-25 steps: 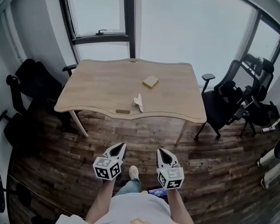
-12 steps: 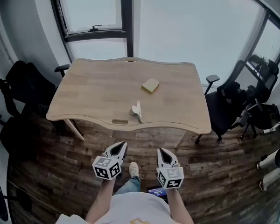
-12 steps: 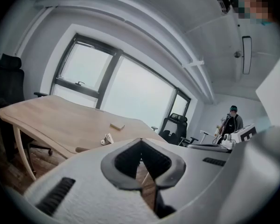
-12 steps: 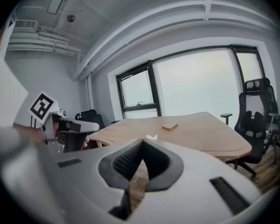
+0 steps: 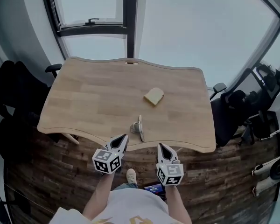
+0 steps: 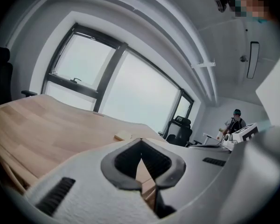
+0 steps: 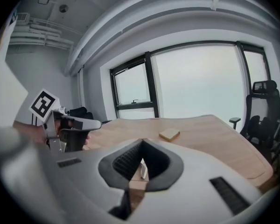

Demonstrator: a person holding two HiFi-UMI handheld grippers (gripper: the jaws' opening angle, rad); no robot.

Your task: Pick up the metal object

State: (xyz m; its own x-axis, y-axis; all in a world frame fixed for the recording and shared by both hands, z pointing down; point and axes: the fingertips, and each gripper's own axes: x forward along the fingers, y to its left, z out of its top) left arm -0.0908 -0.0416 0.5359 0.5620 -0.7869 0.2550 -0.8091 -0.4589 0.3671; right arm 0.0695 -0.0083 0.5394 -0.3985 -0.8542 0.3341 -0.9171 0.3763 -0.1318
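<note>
The left hand-held gripper [image 5: 123, 139] and right hand-held gripper [image 5: 160, 146] are seen pressed together, empty; the metal object [image 5: 138, 128], likely stiff and slick, is best pinched by its upright fin.

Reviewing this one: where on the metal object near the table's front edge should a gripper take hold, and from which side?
Probably the metal object's thin upright blade, which stands on edge, running back from the table's near edge. Come from that near side, one jaw on each flat face. The right gripper looks lined up but is shut.
</note>
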